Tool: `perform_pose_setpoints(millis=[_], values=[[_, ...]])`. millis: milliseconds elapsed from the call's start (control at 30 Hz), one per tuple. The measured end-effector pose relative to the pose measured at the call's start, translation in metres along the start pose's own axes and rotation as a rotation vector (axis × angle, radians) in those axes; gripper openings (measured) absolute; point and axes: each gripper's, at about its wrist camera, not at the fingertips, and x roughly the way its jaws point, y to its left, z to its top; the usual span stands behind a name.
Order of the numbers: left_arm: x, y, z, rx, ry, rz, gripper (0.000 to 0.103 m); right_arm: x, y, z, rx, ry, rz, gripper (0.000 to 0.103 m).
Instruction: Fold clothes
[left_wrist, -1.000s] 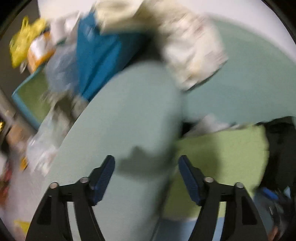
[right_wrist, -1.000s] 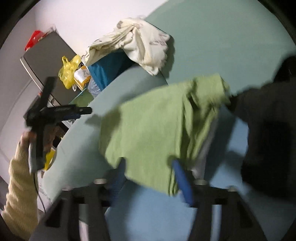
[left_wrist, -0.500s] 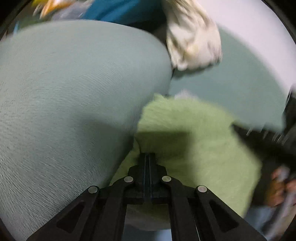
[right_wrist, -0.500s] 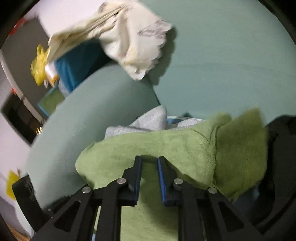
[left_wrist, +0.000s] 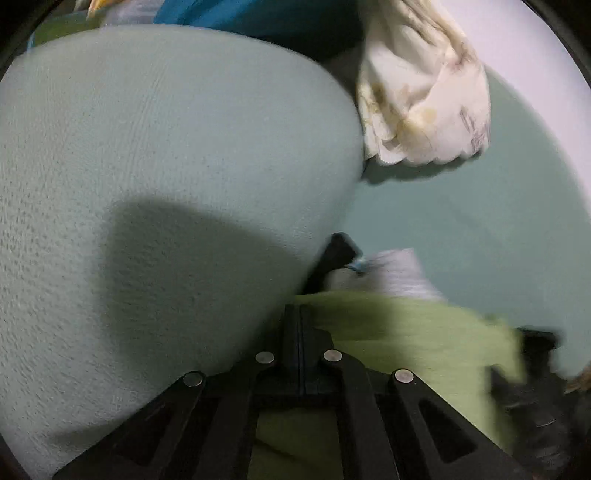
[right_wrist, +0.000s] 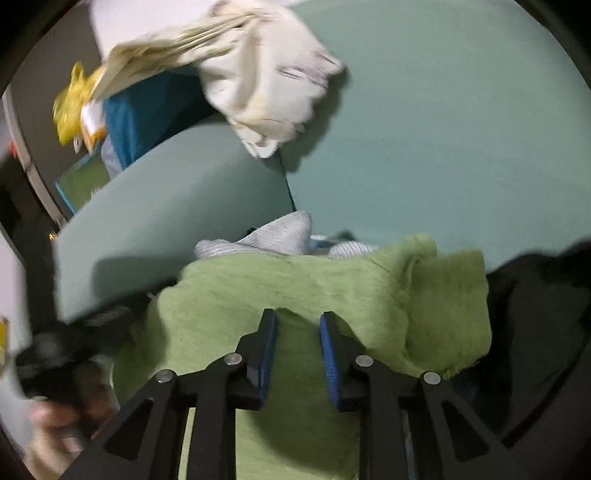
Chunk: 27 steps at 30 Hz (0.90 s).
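Note:
A green fleece garment (right_wrist: 295, 280) lies crumpled on a pale teal sofa seat (right_wrist: 443, 129). My left gripper (left_wrist: 299, 314) is shut, its jaws meeting on the left edge of the green garment (left_wrist: 406, 332), close against the sofa's cushion (left_wrist: 147, 147). The right gripper (right_wrist: 295, 321) sits over the garment's middle. Its blue pads (right_wrist: 267, 350) stand apart and its jaws are opening, with green cloth in the gap but not pressed. In the right wrist view the left gripper (right_wrist: 48, 354) is a dark blur at lower left.
A grey-white ribbed garment (right_wrist: 280, 232) pokes out behind the green one. A cream printed cloth (right_wrist: 266, 74) hangs over the cushion's top, above blue fabric (right_wrist: 140, 114). A black garment (right_wrist: 535, 314) lies at right. A yellow bag (right_wrist: 70, 107) sits far left.
The left gripper shut and came down to the green garment's edge beside the cushion. The right gripper swung in over the garment, narrowed, then widened again.

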Motion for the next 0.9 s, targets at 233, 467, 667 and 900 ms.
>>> perform_pose_setpoints(millis=[233, 467, 667, 900], values=[[-0.071, 0.029, -0.008, -0.096, -0.164, -0.314, 0.003, -0.028, -0.005, -0.016, 0.015, -0.078, 0.125, 0.033], [-0.049, -0.005, -0.032, 0.084, -0.019, -0.235, 0.003, -0.038, 0.013, -0.061, -0.078, -0.066, 0.104, 0.035], [-0.095, -0.025, -0.037, 0.051, -0.079, -0.093, 0.003, -0.054, 0.009, -0.073, -0.035, -0.05, 0.084, 0.036], [-0.169, -0.064, -0.097, 0.153, -0.027, 0.05, 0.005, -0.115, 0.025, -0.115, -0.178, -0.045, 0.019, 0.044]])
